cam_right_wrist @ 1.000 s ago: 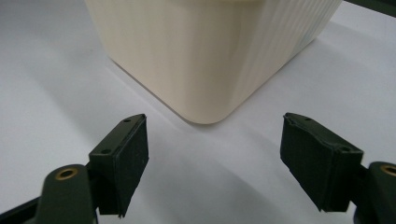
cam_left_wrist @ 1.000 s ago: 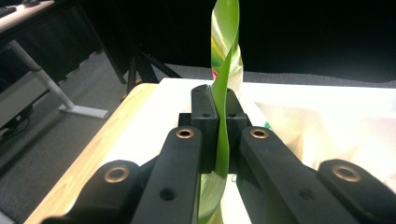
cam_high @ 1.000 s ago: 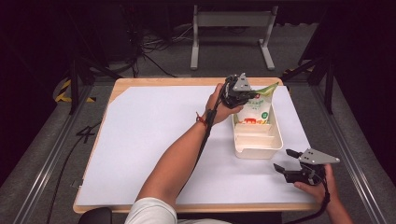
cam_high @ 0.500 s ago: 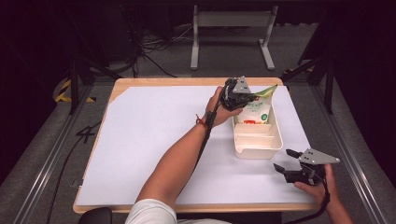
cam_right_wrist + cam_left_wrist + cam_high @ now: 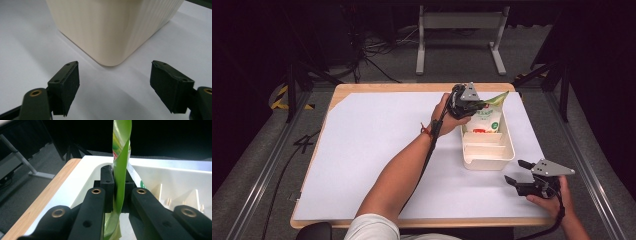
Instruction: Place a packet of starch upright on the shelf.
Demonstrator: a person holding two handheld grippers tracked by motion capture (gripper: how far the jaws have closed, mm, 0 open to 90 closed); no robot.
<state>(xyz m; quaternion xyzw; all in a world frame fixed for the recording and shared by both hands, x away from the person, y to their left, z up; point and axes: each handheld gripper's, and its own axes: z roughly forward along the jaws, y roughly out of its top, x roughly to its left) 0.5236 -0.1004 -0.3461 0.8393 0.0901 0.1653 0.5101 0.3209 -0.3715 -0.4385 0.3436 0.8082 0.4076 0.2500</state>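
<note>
High view: a cream divided tray (image 5: 507, 150) sits right of centre on a white sheet (image 5: 377, 145) that covers a wood-edged table (image 5: 362, 87). A green and white pouch (image 5: 486, 117) lies in the tray's far compartment, its green top edge pointing toward the upper right. Its print shows red and green marks too small to read. The left gripper (image 5: 469, 102) hovers at the tray's far end, clamped on the pouch's top; the bare left forearm runs diagonally up from the bottom centre, with a red band at the wrist. The right gripper (image 5: 521, 172) is at the lower right, just beside the tray's near corner, with its jaws spread and nothing between them. Dark floor, cables and a grey metal frame (image 5: 459, 37) fill the top of the frame.

Left gripper view: the pouch's green edge (image 5: 122, 170) rises up the middle, twisted, pinched between the two black pads (image 5: 107, 187). Red and white print near the top is unreadable. The tray's white wall (image 5: 175, 167) fills the right; the table's wood edge runs down the left.

Right gripper view: the two black pads (image 5: 67, 86) stand wide apart at the bottom corners, over the white sheet. The tray's rounded corner (image 5: 112, 35) fills the upper middle, clear of the pads.
</note>
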